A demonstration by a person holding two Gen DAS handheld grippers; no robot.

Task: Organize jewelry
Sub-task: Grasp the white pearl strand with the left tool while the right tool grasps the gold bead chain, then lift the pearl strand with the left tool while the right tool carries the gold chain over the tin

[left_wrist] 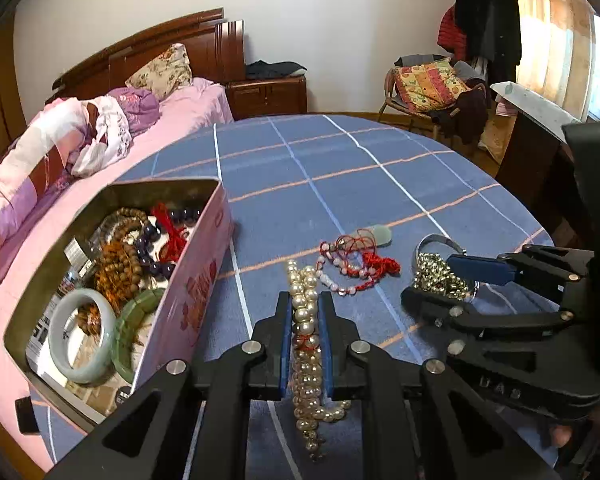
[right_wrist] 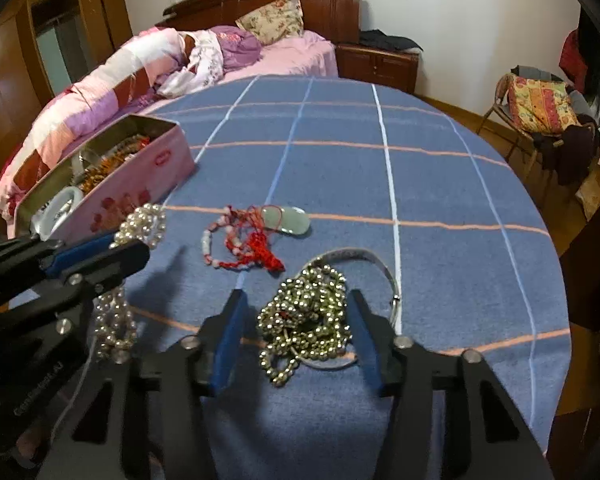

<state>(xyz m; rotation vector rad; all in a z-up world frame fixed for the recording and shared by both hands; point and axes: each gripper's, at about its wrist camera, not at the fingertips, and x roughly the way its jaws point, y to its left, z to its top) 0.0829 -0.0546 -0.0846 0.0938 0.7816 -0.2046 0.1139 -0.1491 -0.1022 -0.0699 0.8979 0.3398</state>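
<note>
Left gripper (left_wrist: 305, 312), bottom centre of the left view, clamped on the pearls (left_wrist: 306, 320): strand pinched between both blue pads, loose end hanging below them, far end resting on the cloth (left_wrist: 340, 168). Right gripper (right_wrist: 296, 320), bottom centre of the right view, spread wide around the metal beads (right_wrist: 306, 316), pads either side of the heap and not touching it; silver bangle (right_wrist: 364, 258) curving round the heap's far side.

Pearls cream, glossy, doubled up, with a red thread knot midway. Metal beads small, pale gold, tangled in a pile. Beyond both, mid-frame, a pink-and-white bead bracelet (left_wrist: 340, 276) with red cord (right_wrist: 266, 254), and just behind it a pale green jade piece (right_wrist: 294, 220).

At lower left of the left view, a pink tin (left_wrist: 196, 280), lid off, holding wooden beads, dark purple beads, red cord and two jade bangles (left_wrist: 80, 336).

Blue checked cloth over a round table. Behind, upper left, a bed (right_wrist: 284, 50) with pink bedding; at right, a chair (left_wrist: 428, 92) heaped with clothes.
</note>
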